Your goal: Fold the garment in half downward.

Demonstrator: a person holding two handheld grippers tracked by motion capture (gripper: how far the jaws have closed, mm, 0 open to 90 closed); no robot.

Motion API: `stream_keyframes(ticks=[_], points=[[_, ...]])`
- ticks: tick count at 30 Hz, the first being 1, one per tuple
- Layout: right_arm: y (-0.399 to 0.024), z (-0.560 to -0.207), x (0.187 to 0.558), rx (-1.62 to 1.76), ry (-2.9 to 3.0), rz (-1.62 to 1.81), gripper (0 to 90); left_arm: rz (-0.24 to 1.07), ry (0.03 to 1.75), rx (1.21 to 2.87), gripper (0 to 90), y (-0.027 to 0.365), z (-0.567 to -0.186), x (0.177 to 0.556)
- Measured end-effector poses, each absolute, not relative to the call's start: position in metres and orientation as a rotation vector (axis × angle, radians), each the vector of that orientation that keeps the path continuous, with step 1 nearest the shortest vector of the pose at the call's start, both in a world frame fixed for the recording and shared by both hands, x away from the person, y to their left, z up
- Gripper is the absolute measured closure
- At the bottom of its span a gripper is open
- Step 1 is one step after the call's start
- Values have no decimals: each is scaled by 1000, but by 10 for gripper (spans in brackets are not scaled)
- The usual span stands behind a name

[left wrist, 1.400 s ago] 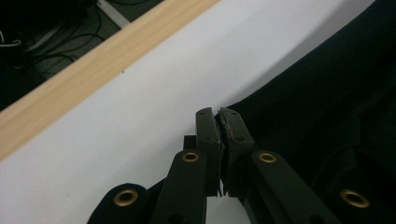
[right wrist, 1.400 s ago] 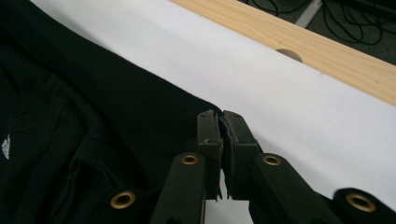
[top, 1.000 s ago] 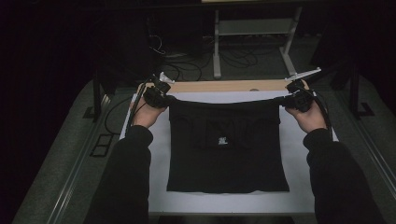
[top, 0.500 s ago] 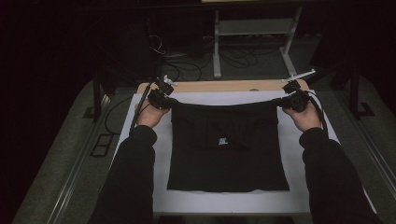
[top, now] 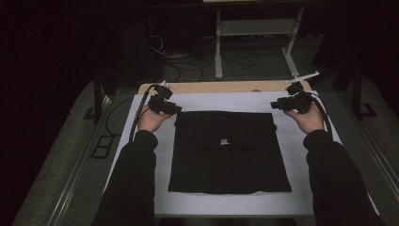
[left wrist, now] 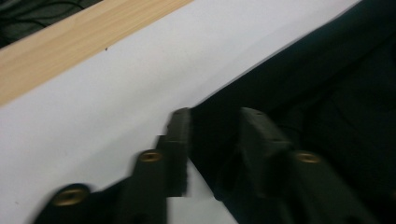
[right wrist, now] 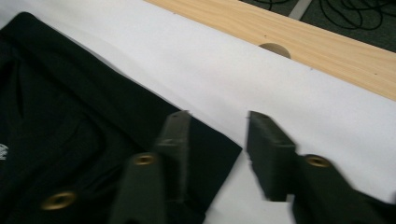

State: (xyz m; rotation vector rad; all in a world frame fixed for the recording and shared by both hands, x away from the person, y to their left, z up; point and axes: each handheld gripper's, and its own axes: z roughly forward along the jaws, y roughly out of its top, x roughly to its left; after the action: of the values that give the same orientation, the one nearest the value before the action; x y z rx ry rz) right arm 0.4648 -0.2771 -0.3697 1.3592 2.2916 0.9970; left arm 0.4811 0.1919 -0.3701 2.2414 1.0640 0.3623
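Black garment (top: 229,153) lies flat, folded, on white sheet (top: 301,197). My L gripper (top: 170,108) & R gripper (top: 278,104) just opened, jaws partly apart at its far corners, gripping nothing

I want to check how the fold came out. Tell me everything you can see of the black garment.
The black garment looks like soft, matte cloth, folded into a rough square and lying flat on the white sheet. A small white mark sits near its middle, and shallow creases run across its upper part. Its far corners lie by the left hand-held gripper and the right hand-held gripper; both have just opened, and no pad presses the cloth.
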Motion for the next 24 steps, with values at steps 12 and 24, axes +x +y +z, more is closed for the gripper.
stream_keyframes(ticks=[12,24], points=[[-283,-382,458,1412,2300,1145,120,284,997,2109,119,209,-362,466],[-277,-381,454,1356,2321,1238,0,259,905,2055,0,195,-369,459]])
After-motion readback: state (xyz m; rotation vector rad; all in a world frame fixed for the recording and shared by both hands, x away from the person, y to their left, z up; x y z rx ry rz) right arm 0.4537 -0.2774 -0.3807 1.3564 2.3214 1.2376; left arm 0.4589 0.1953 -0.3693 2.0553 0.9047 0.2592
